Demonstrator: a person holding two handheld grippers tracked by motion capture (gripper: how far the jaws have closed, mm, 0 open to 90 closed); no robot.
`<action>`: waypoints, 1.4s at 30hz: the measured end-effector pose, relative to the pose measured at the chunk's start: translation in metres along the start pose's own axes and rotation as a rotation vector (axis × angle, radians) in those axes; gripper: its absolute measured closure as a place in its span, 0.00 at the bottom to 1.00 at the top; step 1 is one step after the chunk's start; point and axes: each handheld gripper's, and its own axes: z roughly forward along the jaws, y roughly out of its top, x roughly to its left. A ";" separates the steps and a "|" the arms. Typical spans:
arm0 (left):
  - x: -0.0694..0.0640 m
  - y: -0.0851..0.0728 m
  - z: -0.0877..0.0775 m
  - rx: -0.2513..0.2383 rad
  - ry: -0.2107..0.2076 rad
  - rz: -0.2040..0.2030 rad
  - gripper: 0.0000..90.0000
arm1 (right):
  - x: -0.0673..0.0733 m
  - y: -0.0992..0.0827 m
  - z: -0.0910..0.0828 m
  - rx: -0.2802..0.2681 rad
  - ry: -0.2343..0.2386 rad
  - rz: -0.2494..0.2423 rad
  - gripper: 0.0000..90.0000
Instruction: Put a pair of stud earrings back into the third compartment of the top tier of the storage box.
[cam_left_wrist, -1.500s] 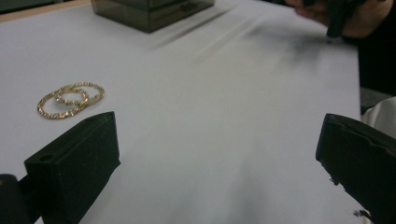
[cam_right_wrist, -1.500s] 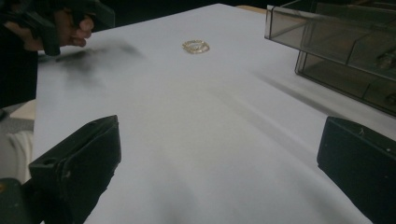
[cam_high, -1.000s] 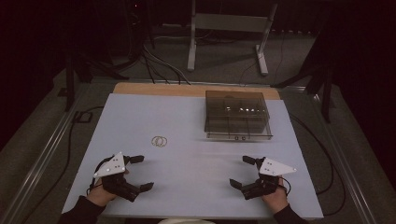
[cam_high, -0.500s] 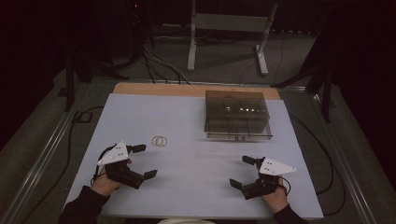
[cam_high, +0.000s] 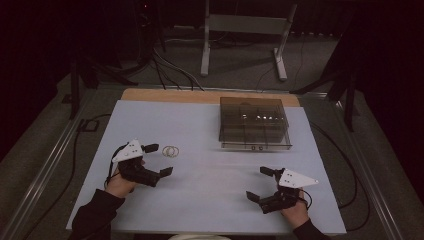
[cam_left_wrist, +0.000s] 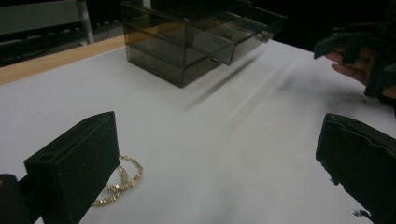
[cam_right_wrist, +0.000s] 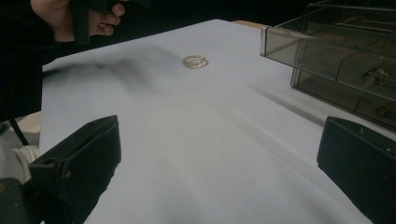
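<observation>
A coiled gold chain (cam_high: 171, 150) lies on the white table (cam_high: 210, 200), left of centre; it lies by the left jaw in the left gripper view (cam_left_wrist: 119, 183) and far off in the right gripper view (cam_right_wrist: 194, 61). My left gripper (cam_high: 158, 159) is open, its jaws just left of the chain, nothing between them. At the table's front right my right gripper (cam_high: 260, 184) is open and empty. A smoky clear box (cam_high: 254, 125) with compartments stands at the back right, its top drawer pulled partly out (cam_left_wrist: 229, 35).
A bare wooden strip (cam_high: 200, 96) runs along the table's far edge. Cables (cam_high: 170, 70) and a metal stand (cam_high: 245, 30) are on the floor beyond. Small items (cam_right_wrist: 380, 74) lie inside the box's compartments.
My left gripper has moved forward and right, up to the gold chain. My right gripper has stayed at the front right.
</observation>
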 end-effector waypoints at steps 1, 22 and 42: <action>0.001 0.001 0.001 -0.001 0.001 0.000 0.01 | 0.000 0.000 0.000 0.000 0.000 0.000 0.00; 0.030 0.002 0.028 0.026 0.111 -0.073 0.01 | 0.000 0.000 -0.001 -0.003 0.006 0.005 0.00; 0.046 -0.003 0.045 0.156 0.228 -0.157 0.11 | 0.000 0.000 0.000 0.003 0.013 0.004 0.00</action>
